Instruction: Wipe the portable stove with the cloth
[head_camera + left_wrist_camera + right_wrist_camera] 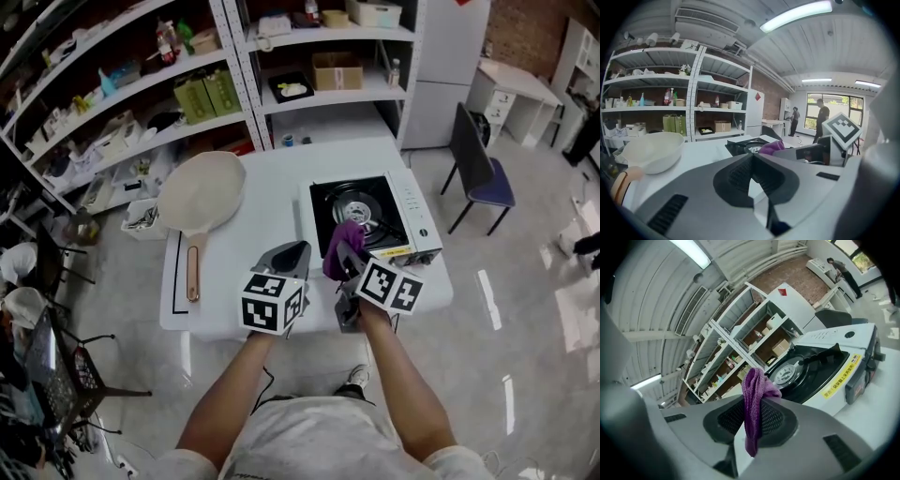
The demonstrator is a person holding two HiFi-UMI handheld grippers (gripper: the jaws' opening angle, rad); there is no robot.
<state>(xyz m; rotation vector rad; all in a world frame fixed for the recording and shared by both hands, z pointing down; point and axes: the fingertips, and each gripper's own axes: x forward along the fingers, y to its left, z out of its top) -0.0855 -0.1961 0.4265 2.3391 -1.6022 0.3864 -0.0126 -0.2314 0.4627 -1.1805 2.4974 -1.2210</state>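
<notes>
The portable stove (pixel 405 208) is white with a black top and a round burner (pixel 359 214); it stands on the white table's right half. My right gripper (pixel 345 255) is shut on a purple cloth (pixel 339 247), held just above the stove's near left corner. In the right gripper view the cloth (pixel 753 404) hangs pinched between the jaws, with the stove (pixel 834 371) ahead and to the right. My left gripper (pixel 292 253) hovers over the table left of the stove, shut with nothing in it; its view shows the closed jaws (pixel 752 161), the cloth (pixel 771 147) and the stove (pixel 750 145) beyond.
A cream pan (pixel 200 192) with a wooden handle (pixel 192 272) lies on the table's (pixel 267 187) left half. Metal shelves (pixel 141 89) stand behind the table. A dark chair (pixel 478 169) is on the right. Two people stand far off by the window (pixel 820 117).
</notes>
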